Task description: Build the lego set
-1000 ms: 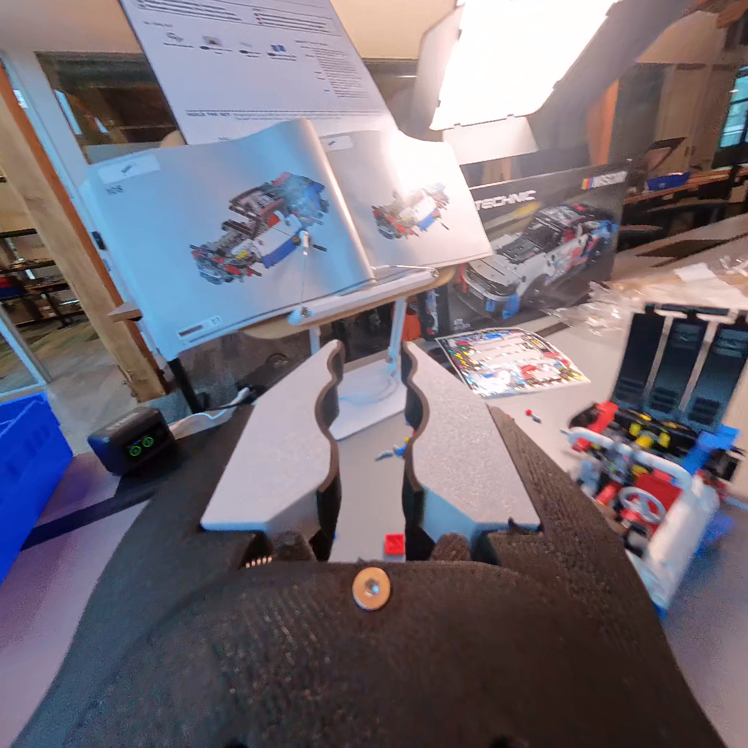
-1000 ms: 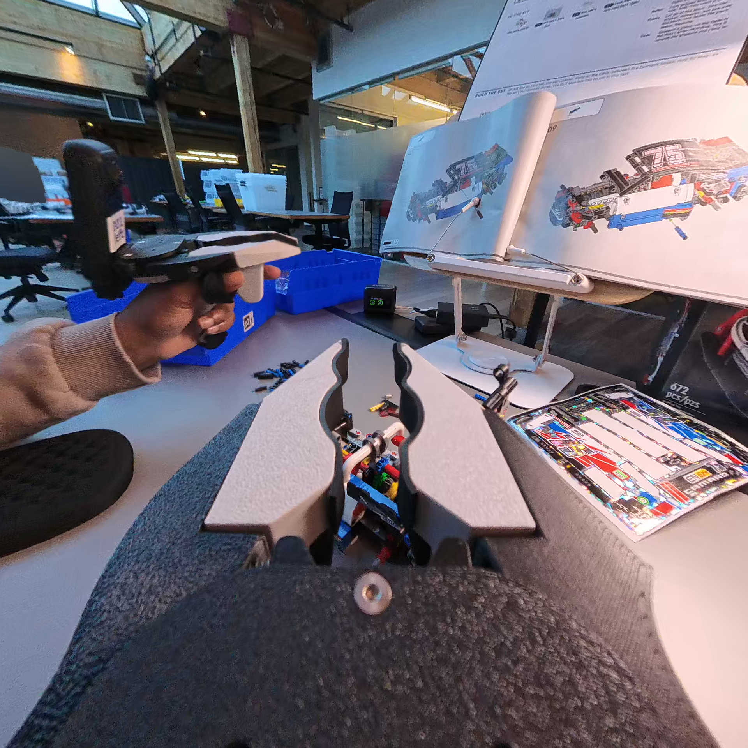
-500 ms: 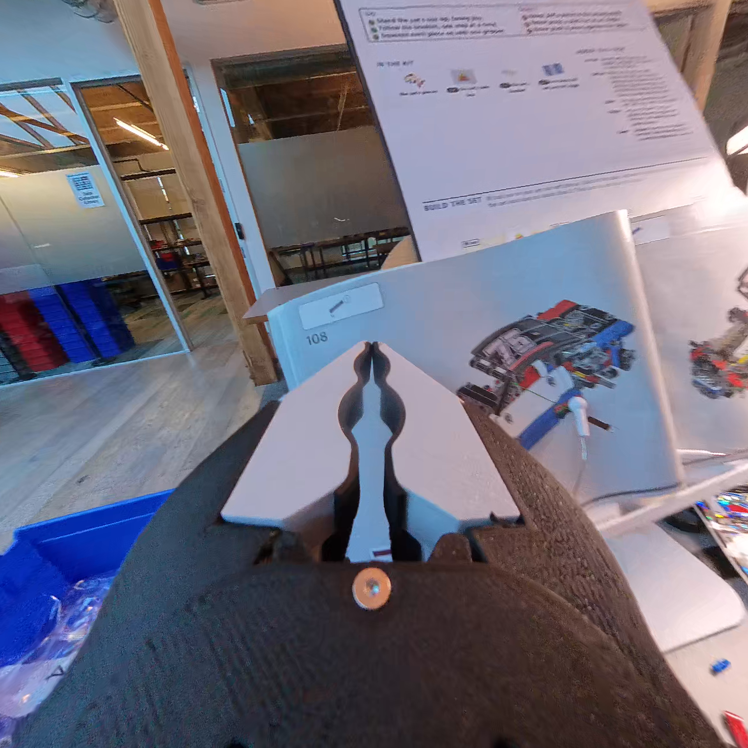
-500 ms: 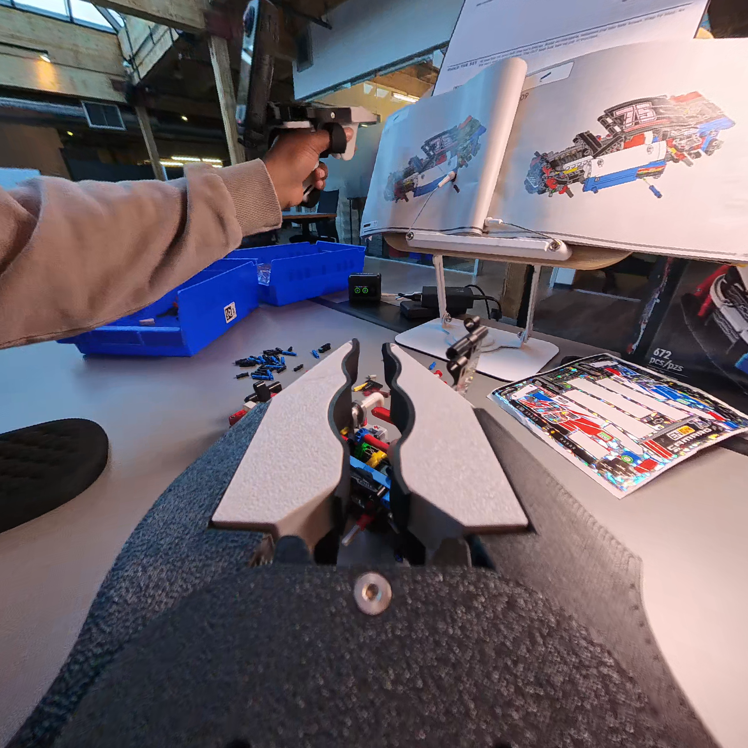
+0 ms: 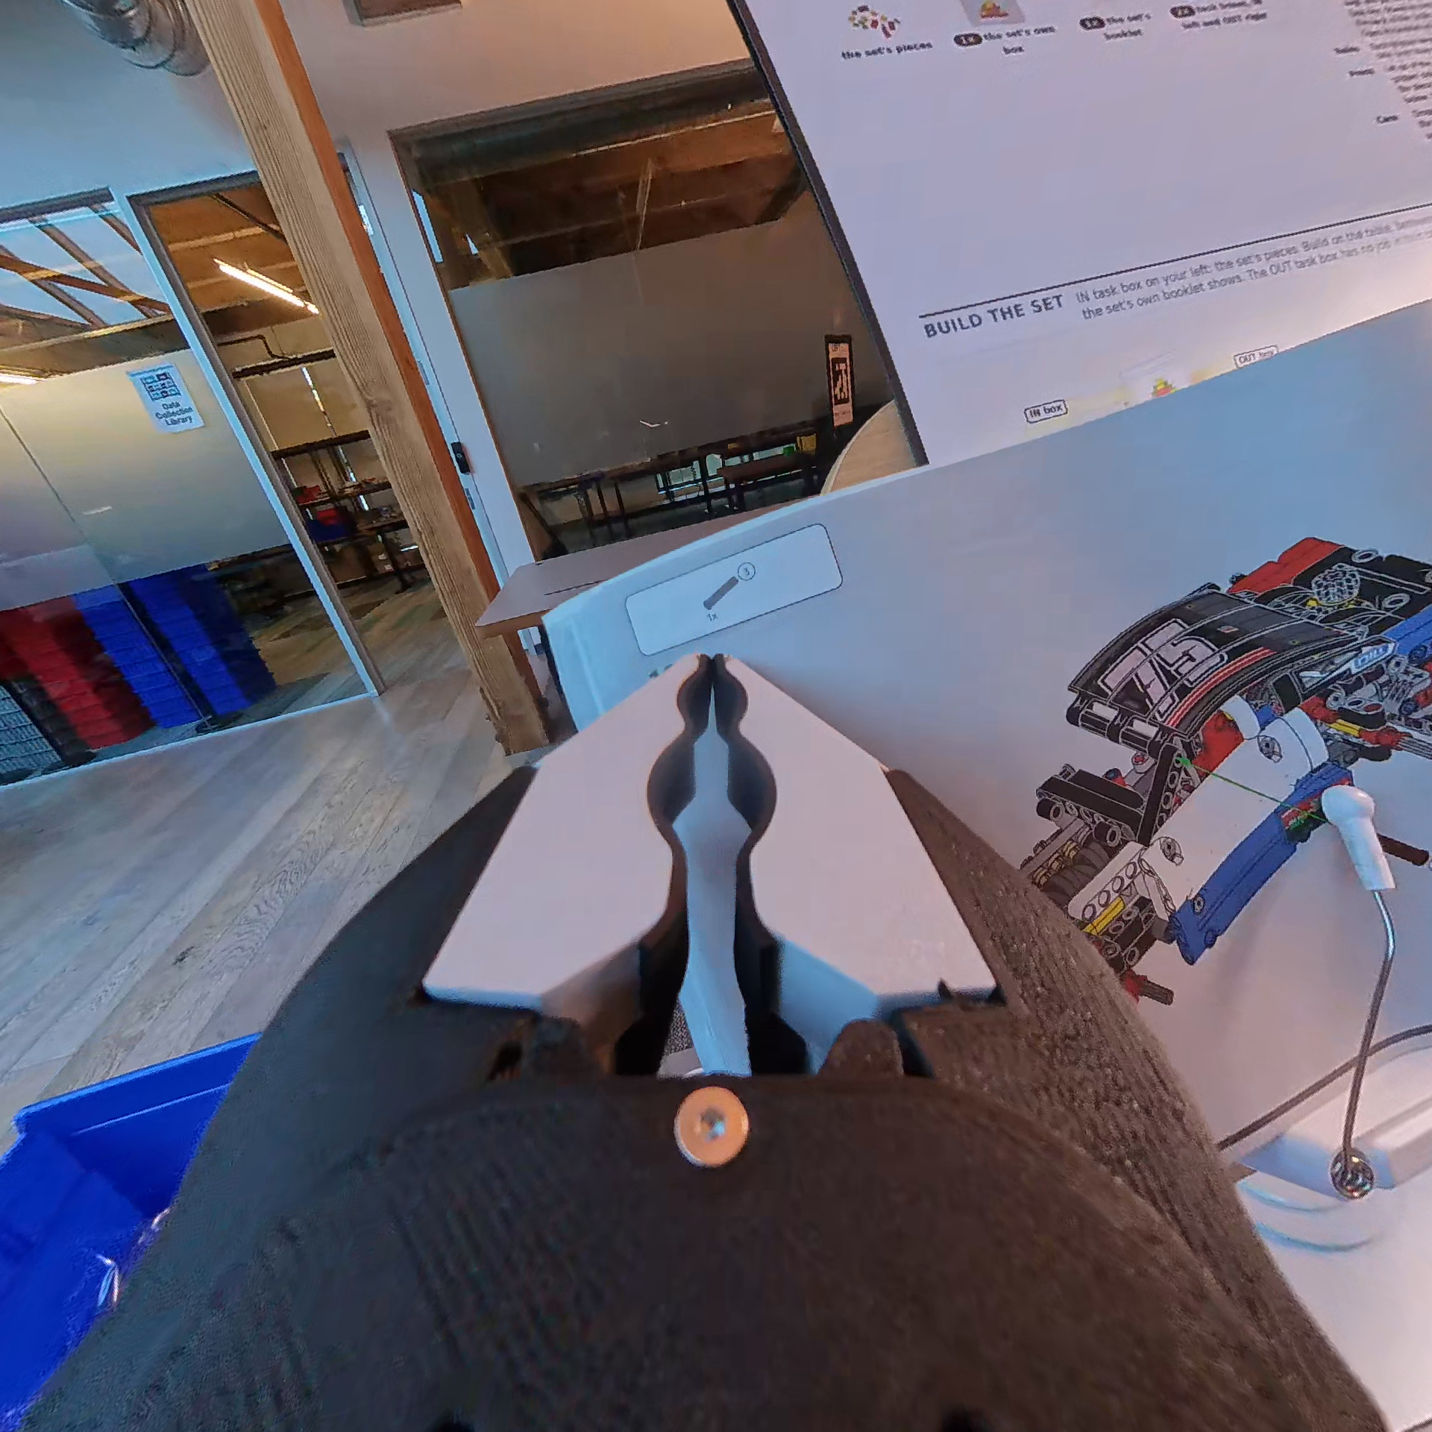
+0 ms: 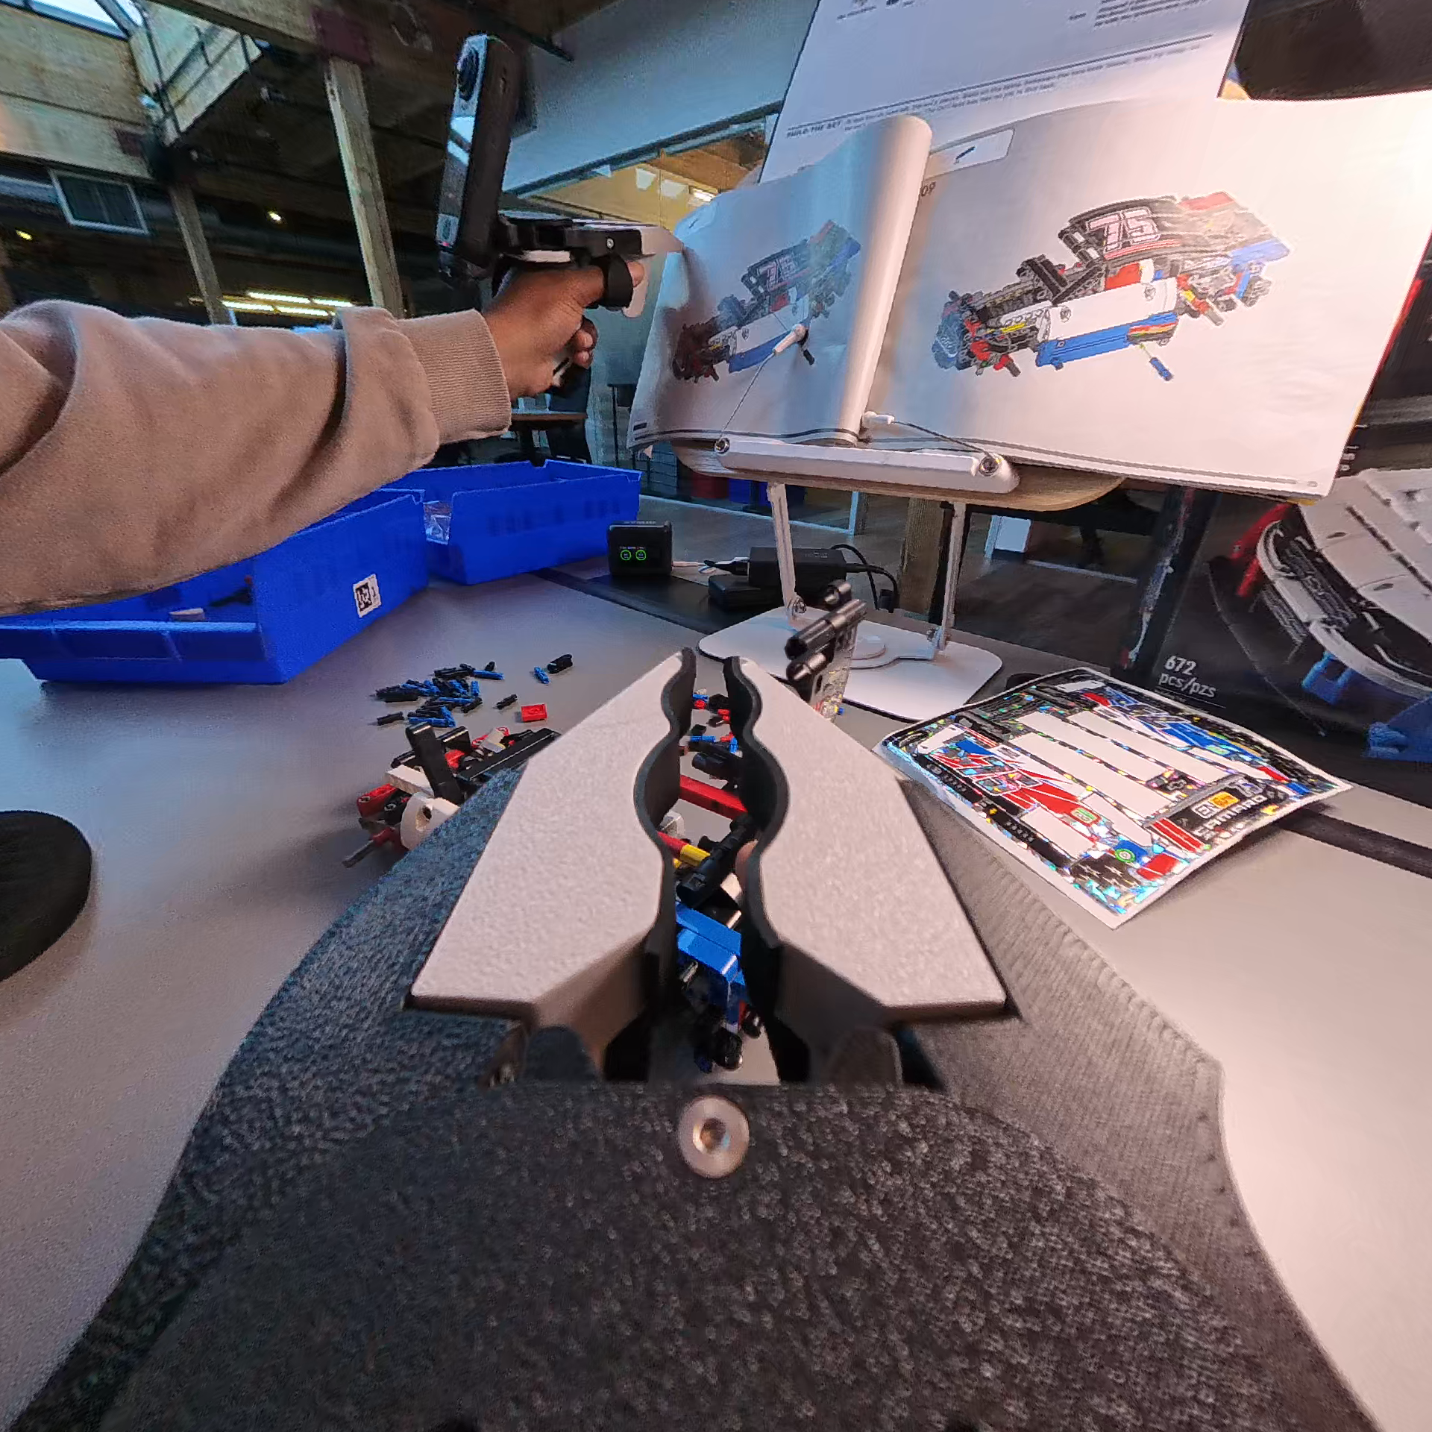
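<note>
Left gripper: fingertips pinched together at the outer top corner of the instruction booklet, probably gripping the page edge to turn it; the contact is hidden.
Right gripper: fingers part-open, a narrow gap, straddling the half-built lego car, likely steadying it; contact unclear.
Loose pieces: left of the right fingers.
Writing: printed sheets, sticker sheet and set box carry text, not repeated here.
</note>
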`<action>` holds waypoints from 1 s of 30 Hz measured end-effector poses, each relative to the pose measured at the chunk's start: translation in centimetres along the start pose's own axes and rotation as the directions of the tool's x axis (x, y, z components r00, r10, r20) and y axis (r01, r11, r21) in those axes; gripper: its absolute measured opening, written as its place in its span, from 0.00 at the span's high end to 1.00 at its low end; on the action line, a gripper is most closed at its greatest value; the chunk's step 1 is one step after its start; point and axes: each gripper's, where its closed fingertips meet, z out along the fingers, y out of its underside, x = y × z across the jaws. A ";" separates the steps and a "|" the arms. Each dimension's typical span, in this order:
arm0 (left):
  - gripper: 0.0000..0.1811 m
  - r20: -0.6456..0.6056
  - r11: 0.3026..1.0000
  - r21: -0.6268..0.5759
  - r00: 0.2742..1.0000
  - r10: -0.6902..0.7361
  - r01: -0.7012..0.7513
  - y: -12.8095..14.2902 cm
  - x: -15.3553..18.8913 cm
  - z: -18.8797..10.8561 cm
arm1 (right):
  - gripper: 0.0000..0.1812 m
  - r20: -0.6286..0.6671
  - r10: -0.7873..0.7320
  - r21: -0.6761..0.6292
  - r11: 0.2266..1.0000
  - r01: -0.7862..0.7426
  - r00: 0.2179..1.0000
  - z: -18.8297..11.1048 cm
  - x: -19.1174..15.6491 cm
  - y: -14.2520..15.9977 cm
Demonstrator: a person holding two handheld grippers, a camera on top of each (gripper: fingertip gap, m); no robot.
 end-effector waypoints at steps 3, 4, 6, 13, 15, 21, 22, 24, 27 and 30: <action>1.00 -0.018 1.000 0.012 1.000 -0.012 0.012 0.0 0.3 -0.2 | 0.98 -0.015 -0.042 0.002 0.999 0.042 0.999 0.2 -0.1 0.0; 1.00 -0.024 1.000 0.017 1.000 -0.016 0.017 0.0 0.5 -0.3 | 0.97 -0.018 -0.050 0.001 0.999 0.050 0.999 0.3 -0.2 0.1; 1.00 -0.037 0.999 0.021 0.999 -0.025 0.026 0.1 0.6 -0.4 | 0.98 -0.018 -0.057 -0.007 0.998 0.057 0.998 0.5 -0.3 0.3; 1.00 -0.061 0.999 0.036 0.998 -0.016 0.018 0.7 1.2 -0.8 | 0.98 -0.007 -0.067 -0.026 0.997 0.067 0.998 1.0 -0.5 1.2; 1.00 -0.056 0.999 0.036 0.998 -0.006 0.008 0.9 1.2 -0.8 | 0.98 -0.011 -0.070 -0.025 0.997 0.070 0.997 1.0 -0.5 1.2; 1.00 -0.066 0.999 0.039 0.998 0.009 -0.006 0.6 1.1 -2.0 | 0.98 -0.005 -0.068 -0.015 0.998 0.067 0.998 0.8 -0.6 0.9; 1.00 -0.075 0.999 0.042 0.997 0.013 -0.010 0.2 1.3 -2.5 | 0.99 -0.004 -0.070 -0.014 0.997 0.070 0.998 0.8 -0.7 0.8; 1.00 -0.100 0.998 0.062 0.995 0.011 -0.005 -0.8 1.9 -3.9 | 0.99 0.001 -0.076 -0.008 0.997 0.076 0.997 0.7 -0.9 0.7; 0.99 -0.168 0.994 0.092 0.985 -0.049 0.065 -2.5 3.7 -6.8 | 0.99 0.009 -0.086 0.001 0.996 0.086 0.996 0.5 -1.2 0.4; 0.97 -0.272 0.979 0.115 0.953 -0.133 0.169 -3.8 6.9 -11.0 | 0.99 0.019 -0.098 0.008 0.995 0.098 0.995 0.3 -1.5 0.1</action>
